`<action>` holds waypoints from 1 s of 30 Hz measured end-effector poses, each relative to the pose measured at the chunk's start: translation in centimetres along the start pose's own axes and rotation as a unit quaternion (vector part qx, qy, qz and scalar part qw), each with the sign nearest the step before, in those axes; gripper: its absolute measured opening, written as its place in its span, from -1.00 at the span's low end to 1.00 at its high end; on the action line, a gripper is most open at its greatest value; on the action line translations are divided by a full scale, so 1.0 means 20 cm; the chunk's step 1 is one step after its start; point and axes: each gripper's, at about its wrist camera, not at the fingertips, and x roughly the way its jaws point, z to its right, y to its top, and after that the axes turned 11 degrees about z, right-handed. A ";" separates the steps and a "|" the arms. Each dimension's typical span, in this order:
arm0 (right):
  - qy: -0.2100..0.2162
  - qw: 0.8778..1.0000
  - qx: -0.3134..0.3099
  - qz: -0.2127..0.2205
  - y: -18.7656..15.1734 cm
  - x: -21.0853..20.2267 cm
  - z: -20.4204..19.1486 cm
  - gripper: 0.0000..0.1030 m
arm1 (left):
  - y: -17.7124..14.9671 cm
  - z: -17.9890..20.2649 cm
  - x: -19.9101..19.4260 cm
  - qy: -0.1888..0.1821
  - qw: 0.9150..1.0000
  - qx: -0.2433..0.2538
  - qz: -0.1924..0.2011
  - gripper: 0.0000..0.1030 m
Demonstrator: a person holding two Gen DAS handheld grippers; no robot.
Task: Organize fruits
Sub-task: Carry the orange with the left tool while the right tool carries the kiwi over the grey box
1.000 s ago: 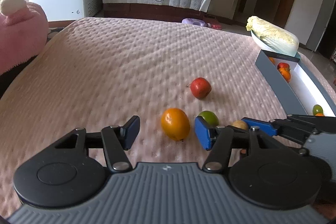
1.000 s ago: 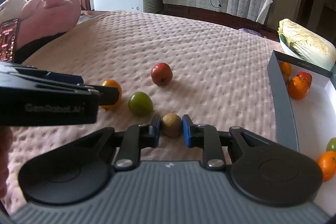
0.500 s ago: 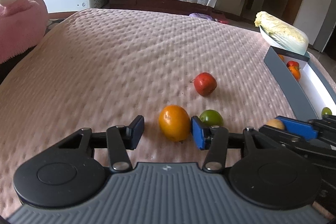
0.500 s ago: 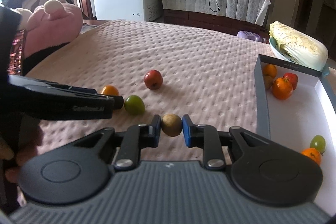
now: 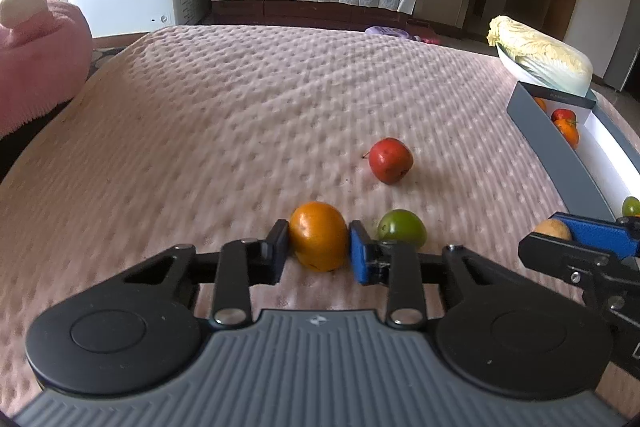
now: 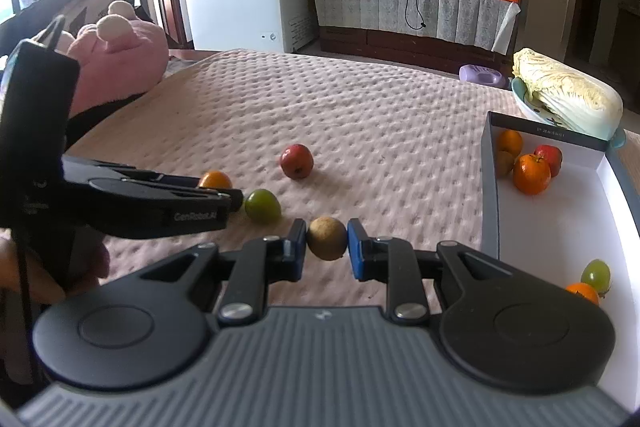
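Orange (image 5: 318, 235) on the pink bedspread (image 5: 240, 115), between the left claw (image 5: 319, 251) pads, jaws closing onto it. Brown fruit (image 6: 327, 238) clamped in the right claw (image 6: 327, 247), raised off the bedspread. Green fruit (image 5: 401, 228) and red apple (image 5: 390, 165) lie nearby; box (image 6: 490, 203) at right.

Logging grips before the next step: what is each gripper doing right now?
Left gripper: jaws closing on the orange.
Right gripper: shut on the brown fruit.
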 end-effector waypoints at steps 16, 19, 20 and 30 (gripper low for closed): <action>0.003 1.000 -0.003 0.007 0.02 -0.04 -0.02 -0.51 | 0.08 -0.10 -0.15 0.004 1.000 -0.011 0.027 -0.28; 0.003 1.000 -0.004 0.009 0.02 -0.05 -0.02 -0.51 | 0.08 -0.11 -0.17 0.004 0.999 -0.011 0.030 -0.28; 0.004 1.000 -0.003 0.009 0.02 -0.05 -0.02 -0.51 | 0.09 -0.11 -0.18 0.002 0.999 -0.012 0.030 -0.28; 0.012 1.000 -0.006 0.024 0.04 -0.13 -0.01 -0.51 | 0.11 0.04 -0.23 -0.018 0.999 0.005 0.045 -0.28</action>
